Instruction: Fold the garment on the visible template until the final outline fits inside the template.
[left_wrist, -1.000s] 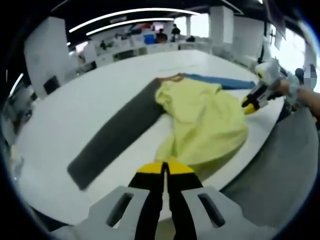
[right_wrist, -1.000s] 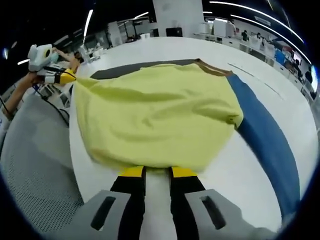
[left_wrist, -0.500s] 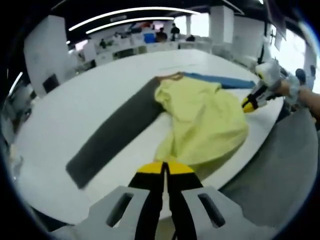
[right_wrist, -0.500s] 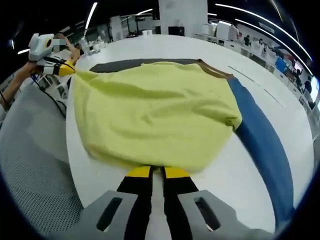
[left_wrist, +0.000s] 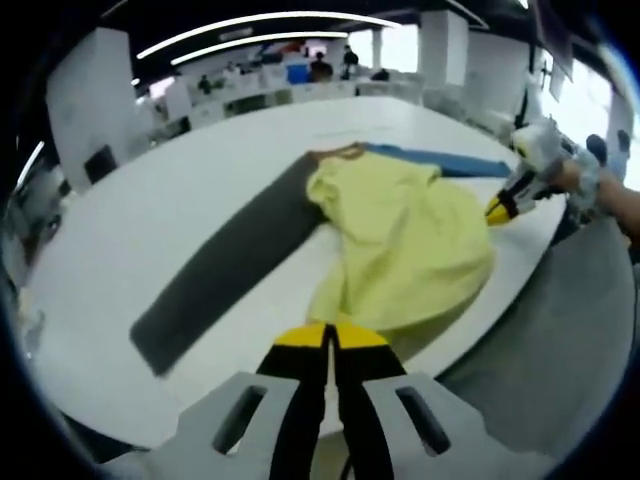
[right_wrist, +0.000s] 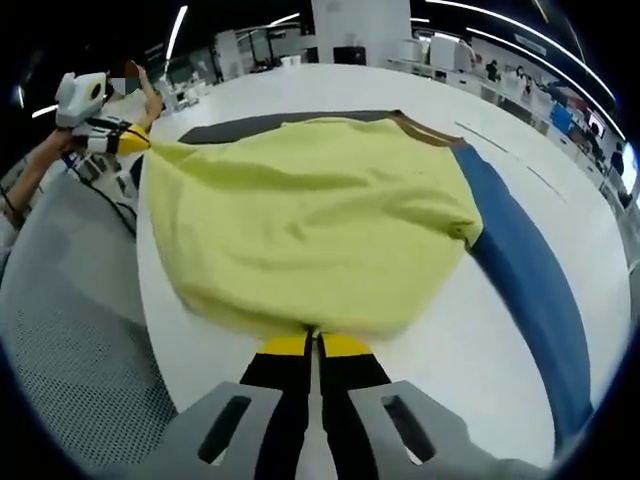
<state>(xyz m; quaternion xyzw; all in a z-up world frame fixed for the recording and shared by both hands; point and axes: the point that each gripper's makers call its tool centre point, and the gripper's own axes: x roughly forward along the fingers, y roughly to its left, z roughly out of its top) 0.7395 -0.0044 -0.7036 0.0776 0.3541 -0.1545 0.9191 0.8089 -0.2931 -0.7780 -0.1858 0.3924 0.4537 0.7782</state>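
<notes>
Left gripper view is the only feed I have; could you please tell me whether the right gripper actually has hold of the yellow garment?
Observer: Yes. In the right gripper view, the right gripper is shut on the yellow garment's near hem.
Operator: Thank you. How far does the blue strip run?
Observer: The blue strip runs from the brown corner piece toward the camera, along the white table.
Operator: And my left gripper?
Observer: The left gripper holds the garment's far corner off the table edge.
</notes>
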